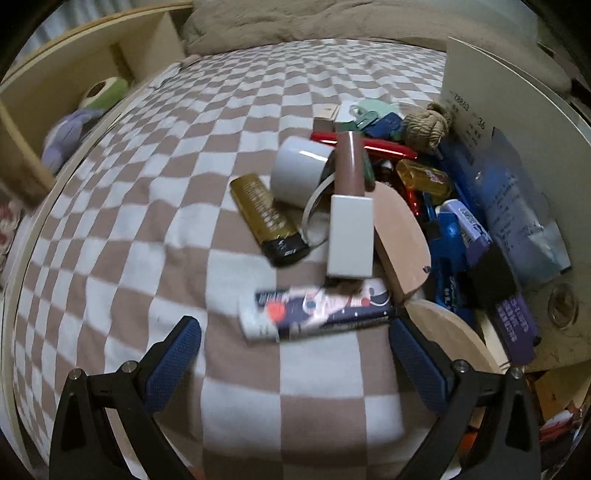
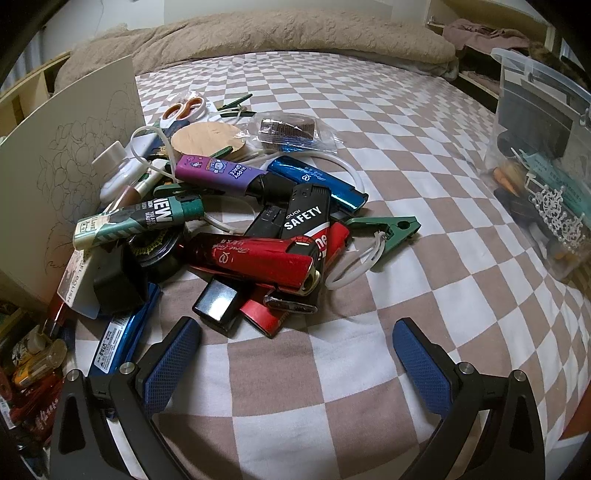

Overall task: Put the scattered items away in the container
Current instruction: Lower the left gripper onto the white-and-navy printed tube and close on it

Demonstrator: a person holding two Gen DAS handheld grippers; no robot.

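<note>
A heap of small items lies on a checkered bedspread (image 1: 147,229). In the left wrist view my left gripper (image 1: 293,347) is open, just short of a printed tube (image 1: 317,308). Behind the tube stand a white-and-brown lipstick (image 1: 349,206), a gold lighter (image 1: 264,216) and a white jar (image 1: 299,170). In the right wrist view my right gripper (image 2: 295,349) is open and empty, near a red lighter (image 2: 258,260), a black SAFETY lighter (image 2: 304,216), a blue lighter (image 2: 317,181) and a green clip (image 2: 391,230). A clear plastic container (image 2: 543,155) with items inside sits at the far right.
A white card (image 2: 70,155) stands upright against the heap's left side in the right wrist view. Orange-handled scissors (image 2: 184,109) and a cellophane packet (image 2: 291,131) lie behind the heap. A beige quilt (image 2: 258,35) lines the far bed edge. Wooden shelves (image 1: 74,74) stand to the left.
</note>
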